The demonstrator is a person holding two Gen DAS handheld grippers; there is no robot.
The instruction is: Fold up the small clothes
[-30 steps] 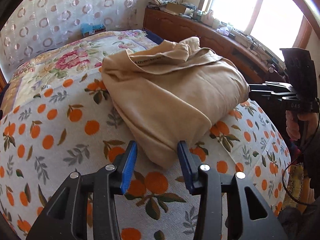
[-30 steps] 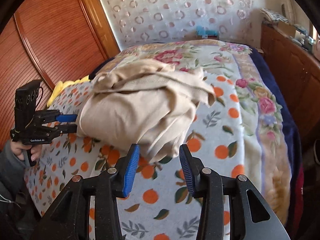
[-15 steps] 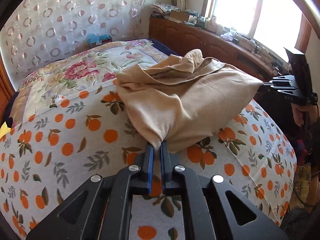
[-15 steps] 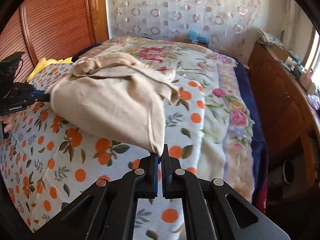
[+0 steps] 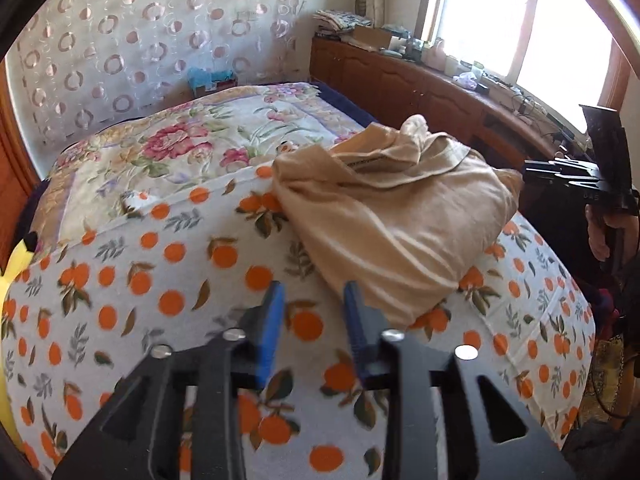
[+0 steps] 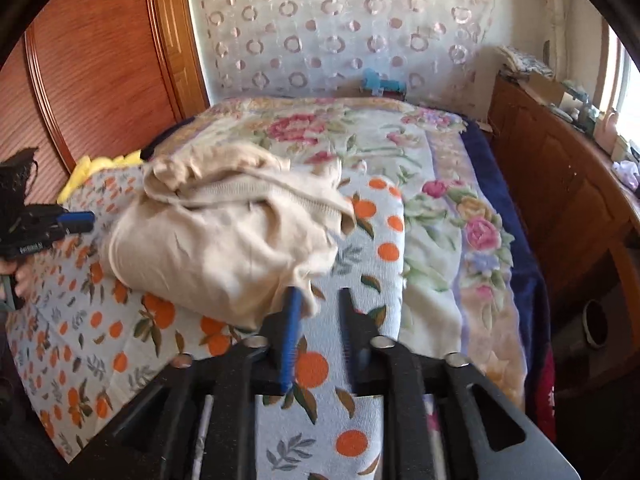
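Note:
A beige garment (image 5: 400, 216) lies in a loose folded heap on the orange-print blanket (image 5: 160, 280). In the left wrist view my left gripper (image 5: 312, 292) hovers just off the heap's near corner, jaws opening, with only blanket showing between the blue pads (image 5: 270, 320). In the right wrist view the same garment (image 6: 224, 248) sits left of my right gripper (image 6: 319, 294), whose jaws are also opening with no cloth between them. Each camera catches the other gripper at the heap's far side: the right gripper (image 5: 528, 174) and the left gripper (image 6: 86, 222).
A floral quilt (image 6: 432, 208) covers the bed's far half. A yellow plush toy (image 5: 16, 264) lies at the bed's edge by the wooden wardrobe (image 6: 100, 80). A wooden cabinet (image 5: 420, 84) with clutter runs under the window. A person's hand (image 5: 600, 236) holds the right gripper.
Half a second ago both grippers were shut on the garment's corners and held it stretched. Both have let go and opened, and the garment has slumped back onto the blanket.

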